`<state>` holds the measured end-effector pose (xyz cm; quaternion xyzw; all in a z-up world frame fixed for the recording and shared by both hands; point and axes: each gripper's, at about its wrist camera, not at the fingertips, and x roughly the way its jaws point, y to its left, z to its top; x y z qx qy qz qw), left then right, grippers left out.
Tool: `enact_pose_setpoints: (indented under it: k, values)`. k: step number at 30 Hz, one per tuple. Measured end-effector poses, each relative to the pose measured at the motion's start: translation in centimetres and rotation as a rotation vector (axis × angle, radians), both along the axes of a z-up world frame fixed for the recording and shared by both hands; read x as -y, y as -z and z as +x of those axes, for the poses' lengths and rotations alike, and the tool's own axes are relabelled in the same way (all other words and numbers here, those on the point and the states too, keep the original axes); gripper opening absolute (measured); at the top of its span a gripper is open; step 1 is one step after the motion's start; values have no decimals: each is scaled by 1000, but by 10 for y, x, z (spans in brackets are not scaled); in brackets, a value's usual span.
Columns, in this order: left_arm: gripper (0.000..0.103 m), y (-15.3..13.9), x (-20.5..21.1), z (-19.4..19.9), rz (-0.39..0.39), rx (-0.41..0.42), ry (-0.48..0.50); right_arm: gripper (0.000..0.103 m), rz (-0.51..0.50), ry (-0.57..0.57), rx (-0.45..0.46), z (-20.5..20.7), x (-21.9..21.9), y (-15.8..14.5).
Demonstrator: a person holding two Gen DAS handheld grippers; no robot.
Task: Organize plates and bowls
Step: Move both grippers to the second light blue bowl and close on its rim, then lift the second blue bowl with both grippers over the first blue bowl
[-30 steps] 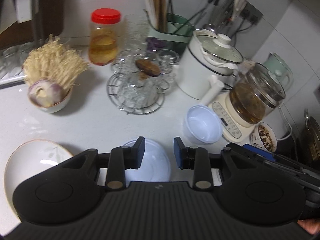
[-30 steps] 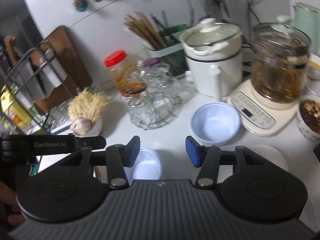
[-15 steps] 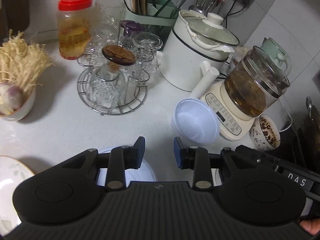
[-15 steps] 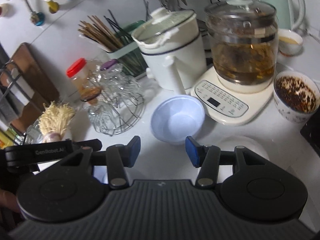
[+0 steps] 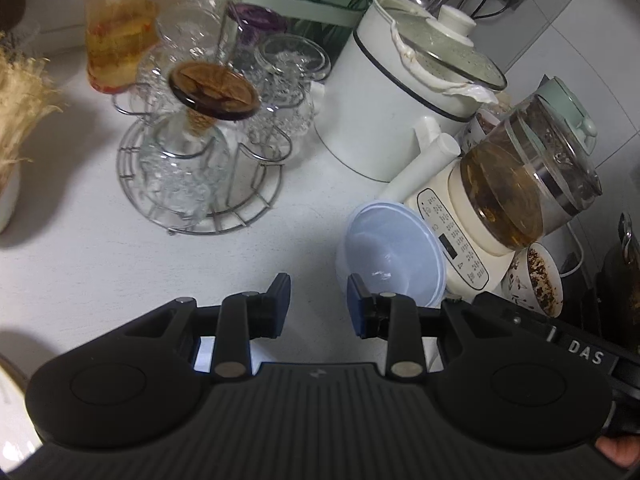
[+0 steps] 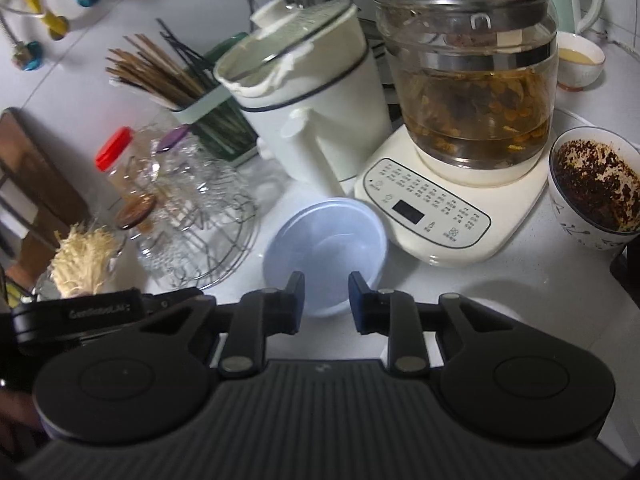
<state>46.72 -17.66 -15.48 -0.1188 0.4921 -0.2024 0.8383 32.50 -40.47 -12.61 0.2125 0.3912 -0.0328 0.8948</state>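
Note:
A pale blue plastic bowl (image 5: 394,248) stands upright on the white counter next to the tea maker's base; it also shows in the right wrist view (image 6: 326,250). My left gripper (image 5: 316,304) is open and empty, just left of and nearer than the bowl. My right gripper (image 6: 325,300) is open and empty, with the bowl's near rim right in front of the gap between its fingers. The rim of a white plate (image 5: 12,412) shows at the lower left. A second white dish (image 6: 496,308) is mostly hidden behind my right gripper.
A cream tea maker (image 6: 460,152) with a glass pot, a white lidded pot (image 6: 316,120), a wire rack of glasses (image 5: 200,176), a red-lidded jar (image 5: 118,28), a chopstick holder (image 6: 200,112) and a patterned bowl of dark dregs (image 6: 596,196) crowd the counter.
Both grippers have moved right and forward toward the pale blue bowl. The other blue bowl and the white plate have slipped out of view behind and left of the left gripper.

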Motion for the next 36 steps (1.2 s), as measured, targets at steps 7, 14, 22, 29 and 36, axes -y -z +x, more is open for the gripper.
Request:
enact_pose_setpoints:
  k: [7, 14, 22, 29, 36]
  values:
    - [35, 20, 23, 21, -56, -32, 46, 27, -10, 43, -58, 27, 14, 25]
    - [34, 39, 41, 32, -35, -39, 32, 27, 9, 64, -76, 40, 25, 45]
    - [17, 50, 44, 31, -29, -35, 38, 16, 45, 12, -85, 45, 22, 57]
    - [15, 44, 39, 19, -30, -28, 26, 15, 37, -12, -74, 40, 19, 49]
    - [15, 18, 34, -4, -34, -25, 3, 15, 44, -38, -64, 24, 16, 27]
